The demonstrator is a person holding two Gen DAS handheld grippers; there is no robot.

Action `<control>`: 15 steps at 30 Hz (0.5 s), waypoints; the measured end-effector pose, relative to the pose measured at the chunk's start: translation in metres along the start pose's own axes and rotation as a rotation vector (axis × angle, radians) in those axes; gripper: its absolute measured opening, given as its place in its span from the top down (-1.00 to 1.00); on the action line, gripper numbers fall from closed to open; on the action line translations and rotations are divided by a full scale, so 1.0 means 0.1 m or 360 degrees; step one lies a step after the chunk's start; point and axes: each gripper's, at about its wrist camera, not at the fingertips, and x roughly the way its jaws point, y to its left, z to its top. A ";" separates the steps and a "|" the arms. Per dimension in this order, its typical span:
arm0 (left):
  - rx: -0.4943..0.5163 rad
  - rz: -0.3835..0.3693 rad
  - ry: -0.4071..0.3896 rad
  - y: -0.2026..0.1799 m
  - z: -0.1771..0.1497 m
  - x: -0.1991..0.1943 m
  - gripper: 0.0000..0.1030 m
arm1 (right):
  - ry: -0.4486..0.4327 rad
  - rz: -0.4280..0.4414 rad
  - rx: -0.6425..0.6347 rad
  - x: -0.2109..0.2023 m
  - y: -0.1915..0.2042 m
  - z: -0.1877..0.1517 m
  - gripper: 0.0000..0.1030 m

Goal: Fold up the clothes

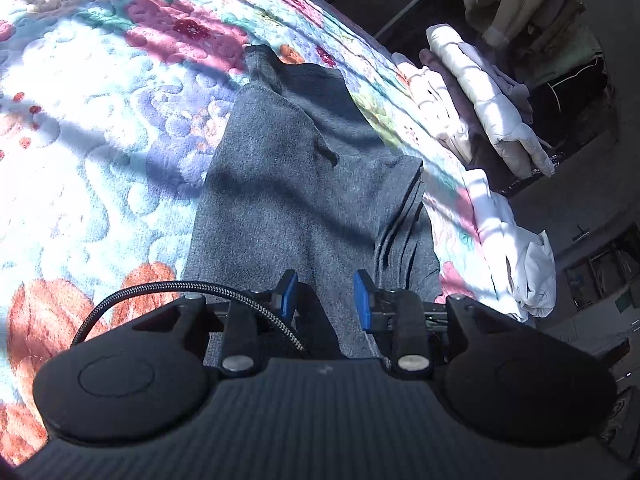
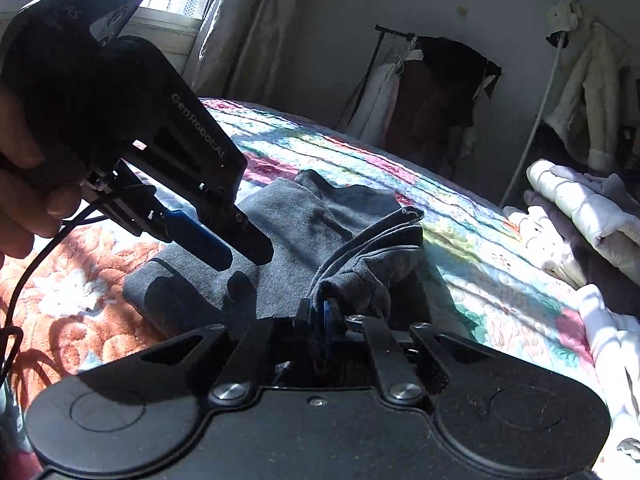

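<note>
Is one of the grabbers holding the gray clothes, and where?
Yes. The right gripper is shut on a bunched-up edge of the gray garment, lifting it a little off the bed. The left gripper is open above the garment, holding nothing.

The right tongs [image 2: 318, 312] were clamped on a bunched fold of the grey garment [image 2: 296, 224] lying on the floral bed [image 2: 480, 264]. The left tongs [image 2: 240, 250] hovered parted above the garment, up-left.

A garment [image 1: 296, 184] lay on the bed [image 1: 100, 152], folded clothes [image 1: 492, 120] stacked to its right at the bed's edge. The left hand-held gripper [image 1: 326, 296] hung above the garment's near end; hanging clothes [image 2: 440, 92] stood behind the bed.
</note>
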 end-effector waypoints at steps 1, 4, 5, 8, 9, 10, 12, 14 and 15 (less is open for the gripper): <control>-0.0003 0.0008 -0.0001 0.01 0.00 0.00 0.38 | -0.0004 -0.0058 0.0031 -0.01 -0.07 0.01 0.90; 0.0018 0.0072 0.0014 0.02 -0.01 0.01 0.32 | 0.0030 -0.0218 0.0194 -0.01 -0.34 -0.01 0.92; 0.0037 0.0109 0.0025 0.02 -0.01 0.03 0.32 | 0.0058 -0.0262 0.0278 0.00 -0.46 -0.04 0.92; 0.0043 0.0144 0.0048 0.05 -0.03 0.05 0.32 | 0.0176 -0.0329 0.0510 0.05 -0.76 -0.22 0.97; 0.0037 0.0140 0.0047 0.05 -0.03 0.05 0.32 | 0.0217 -0.0352 0.0546 0.06 -0.82 -0.26 0.98; 0.0036 0.0136 0.0045 0.05 -0.03 0.04 0.32 | 0.0257 -0.0371 0.0578 0.07 -0.87 -0.30 0.98; 0.0033 0.0125 0.0040 0.04 -0.02 0.02 0.32 | 0.0292 -0.0387 0.0723 0.04 -1.00 -0.37 0.96; 0.0029 0.0086 0.0026 0.02 -0.02 0.00 0.31 | 0.0260 -0.0295 0.0900 -0.01 -1.12 -0.38 0.81; 0.0032 0.0059 0.0019 0.00 -0.02 -0.02 0.30 | 0.0230 -0.0225 0.0982 -0.03 -1.16 -0.35 0.80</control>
